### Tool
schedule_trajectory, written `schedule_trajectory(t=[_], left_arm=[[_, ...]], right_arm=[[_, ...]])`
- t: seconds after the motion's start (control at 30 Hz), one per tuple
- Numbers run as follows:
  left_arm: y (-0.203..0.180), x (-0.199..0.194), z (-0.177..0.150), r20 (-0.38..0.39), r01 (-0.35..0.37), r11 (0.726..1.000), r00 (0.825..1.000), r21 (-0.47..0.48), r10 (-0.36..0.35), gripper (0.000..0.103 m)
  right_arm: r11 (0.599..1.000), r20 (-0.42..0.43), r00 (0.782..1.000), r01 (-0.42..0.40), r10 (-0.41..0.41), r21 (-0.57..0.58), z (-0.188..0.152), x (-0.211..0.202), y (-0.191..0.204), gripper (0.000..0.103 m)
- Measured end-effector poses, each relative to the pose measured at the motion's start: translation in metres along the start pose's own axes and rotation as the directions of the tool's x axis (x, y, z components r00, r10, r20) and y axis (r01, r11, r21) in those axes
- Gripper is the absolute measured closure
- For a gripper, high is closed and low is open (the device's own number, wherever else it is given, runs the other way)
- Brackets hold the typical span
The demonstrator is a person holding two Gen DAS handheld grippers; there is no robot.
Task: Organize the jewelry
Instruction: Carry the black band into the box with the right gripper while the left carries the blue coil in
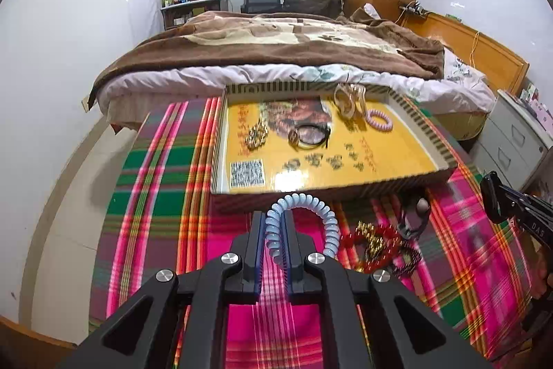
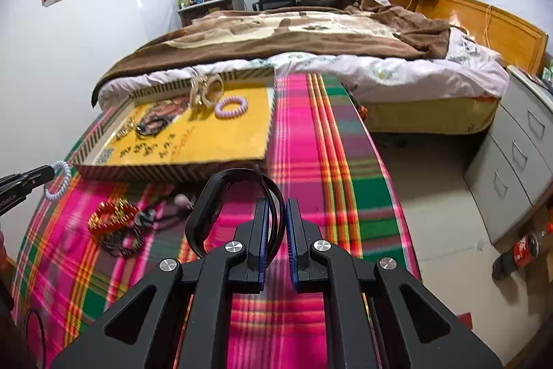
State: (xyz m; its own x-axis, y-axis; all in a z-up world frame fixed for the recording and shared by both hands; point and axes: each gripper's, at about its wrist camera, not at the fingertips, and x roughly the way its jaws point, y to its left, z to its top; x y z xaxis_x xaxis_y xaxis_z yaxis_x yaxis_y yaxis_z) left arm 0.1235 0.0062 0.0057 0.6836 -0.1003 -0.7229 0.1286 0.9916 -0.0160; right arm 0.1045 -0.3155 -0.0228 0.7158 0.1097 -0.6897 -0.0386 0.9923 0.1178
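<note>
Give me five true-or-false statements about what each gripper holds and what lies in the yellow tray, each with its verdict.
1. The left gripper is shut on a pale blue spiral hair tie. True.
2. The right gripper holds a red bead bracelet. False: it pinches a black band; the red and gold bead bracelet lies on the plaid cloth.
3. A lilac spiral hair tie lies inside the striped-wall yellow tray. True.
4. The tray sits on the bed. False: it rests on the plaid cloth, in front of the bed.
5. The pale blue tie is already in the tray. False: it is in front of the tray's near wall.
</note>
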Motion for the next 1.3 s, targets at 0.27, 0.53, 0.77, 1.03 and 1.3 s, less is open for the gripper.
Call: schedule_trajectory(t=[0.27, 0.53, 0.77, 1.03, 1.3], left_arm=[[0.003, 0.005, 0.031, 0.028, 0.032, 0.999, 0.999, -0.015, -0.032, 0.094], [0.008, 0.033, 0.057, 0.008, 0.08, 0.995, 0.997, -0.063, -0.08, 0.094], [0.01, 0.073, 0.073, -0.029, 0.076, 0.994, 0.997, -0.08, -0.078, 0.094], [0.014, 0.121, 0.076, -0.091, 0.054, 0.996, 0.994, -0.078, -0.061, 0.094], [0.014, 0.145, 0.073, -0.129, 0.04, 0.996, 0.99, -0.074, -0.049, 0.094]], right_arm=[[1.0, 0.023, 0.999, -0.025, 0.026, -0.011, 0.026, 0.002, 0.016, 0.093], [0.999, 0.0, 0.999, -0.049, 0.049, -0.015, 0.053, 0.029, 0.029, 0.093], [0.999, -0.044, 0.999, -0.031, 0.03, -0.02, 0.072, 0.073, 0.038, 0.093], [0.999, -0.101, 0.995, -0.008, 0.003, -0.049, 0.08, 0.115, 0.042, 0.093], [0.996, -0.138, 0.99, 0.023, -0.035, -0.089, 0.08, 0.139, 0.047, 0.093]])
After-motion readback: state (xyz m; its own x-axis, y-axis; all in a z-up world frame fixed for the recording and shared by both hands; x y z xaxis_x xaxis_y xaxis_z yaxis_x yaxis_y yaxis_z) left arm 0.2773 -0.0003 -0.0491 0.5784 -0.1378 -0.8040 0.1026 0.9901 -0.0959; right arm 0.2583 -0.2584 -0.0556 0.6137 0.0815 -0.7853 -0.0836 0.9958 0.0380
